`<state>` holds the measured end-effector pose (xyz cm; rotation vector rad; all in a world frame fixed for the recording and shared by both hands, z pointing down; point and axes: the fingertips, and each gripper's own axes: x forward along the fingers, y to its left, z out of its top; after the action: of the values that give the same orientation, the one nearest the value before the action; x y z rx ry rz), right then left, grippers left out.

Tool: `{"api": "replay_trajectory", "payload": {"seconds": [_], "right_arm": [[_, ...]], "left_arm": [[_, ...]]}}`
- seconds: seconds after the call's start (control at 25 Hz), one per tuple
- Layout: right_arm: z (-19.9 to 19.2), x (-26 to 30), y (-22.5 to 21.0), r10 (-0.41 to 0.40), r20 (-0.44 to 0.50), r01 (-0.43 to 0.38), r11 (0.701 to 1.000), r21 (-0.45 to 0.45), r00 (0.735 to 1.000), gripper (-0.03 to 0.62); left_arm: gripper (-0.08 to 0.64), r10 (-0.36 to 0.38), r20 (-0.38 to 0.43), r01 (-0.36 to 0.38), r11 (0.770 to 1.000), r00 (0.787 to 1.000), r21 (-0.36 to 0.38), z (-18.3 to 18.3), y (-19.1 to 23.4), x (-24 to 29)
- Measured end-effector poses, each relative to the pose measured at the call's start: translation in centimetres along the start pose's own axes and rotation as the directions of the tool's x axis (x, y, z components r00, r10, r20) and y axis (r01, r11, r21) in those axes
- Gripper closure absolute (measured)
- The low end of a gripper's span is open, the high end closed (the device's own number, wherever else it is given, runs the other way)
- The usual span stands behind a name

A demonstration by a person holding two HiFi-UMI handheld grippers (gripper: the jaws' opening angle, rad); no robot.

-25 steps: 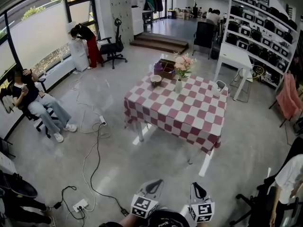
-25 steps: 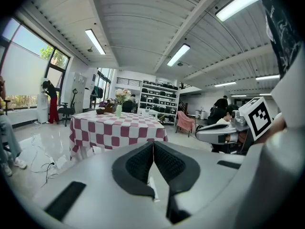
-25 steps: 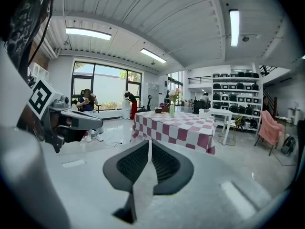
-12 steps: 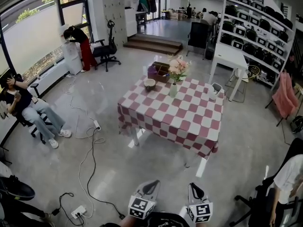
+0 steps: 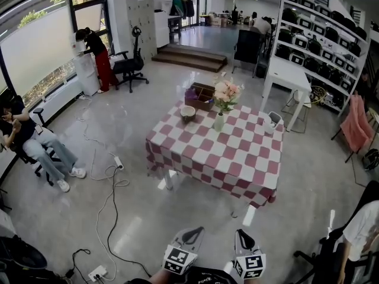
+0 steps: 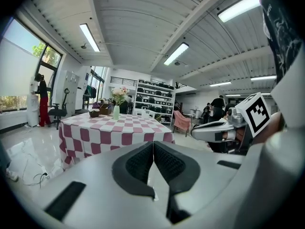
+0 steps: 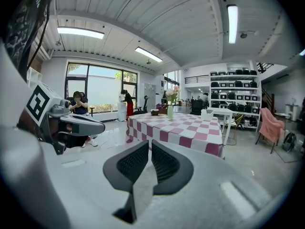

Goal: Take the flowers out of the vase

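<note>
The fingers point(image 6: 137, 163) of the left gripper point(image 6: 153, 146) are closed tip to tip, with nothing held. The fingers point(image 7: 164, 165) of the right gripper point(image 7: 149, 146) are likewise closed and empty. Both grippers are held side by side at the near edge of the scene, pointed toward the worktop point(image 5: 220, 158) – a table under a red-and-white checked cloth, well apart from them. The flowers point(image 5: 227, 92) are seated in the vase point(image 5: 219, 122), upright at the far side of the worktop. A bowl point(image 5: 188, 112) is placed to the vase's left, and a cable point(image 5: 109, 189) is laid across the floor at the left.
</note>
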<state>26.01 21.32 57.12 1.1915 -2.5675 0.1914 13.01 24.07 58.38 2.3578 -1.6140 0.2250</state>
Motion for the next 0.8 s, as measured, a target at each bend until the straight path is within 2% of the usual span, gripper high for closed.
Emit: {"api": "replay_trajectory", "payload": {"seconds": [0.32,0.52,0.68,0.8], "right_arm": [[1.5,4.1,0.5,0.008,-0.012,-0.008,1.000,-0.006,1.000,0.571],[2.4,6.5,1.0,-0.009,-0.015,0.009,1.000,0.001,1.000,0.571],[3.0,8.3,1.9,-0.032,-0.022,0.030,0.996,-0.082,0.999,0.571],[3.2,9.3,2.5,-0.048,-0.009,0.048,0.998,-0.034,0.999,0.571]], "left_arm": [[0.548,-0.014,0.001,0.014,1.000,1.000,-0.005,0.9,4.1,1.9],[0.548,-0.053,0.008,0.053,0.999,0.999,-0.002,1.8,5.9,3.0],[0.549,-0.073,0.000,0.073,0.997,0.997,0.029,2.1,7.6,3.5],[0.549,-0.083,-0.008,0.083,0.996,0.997,0.036,2.7,9.0,3.4]]}}
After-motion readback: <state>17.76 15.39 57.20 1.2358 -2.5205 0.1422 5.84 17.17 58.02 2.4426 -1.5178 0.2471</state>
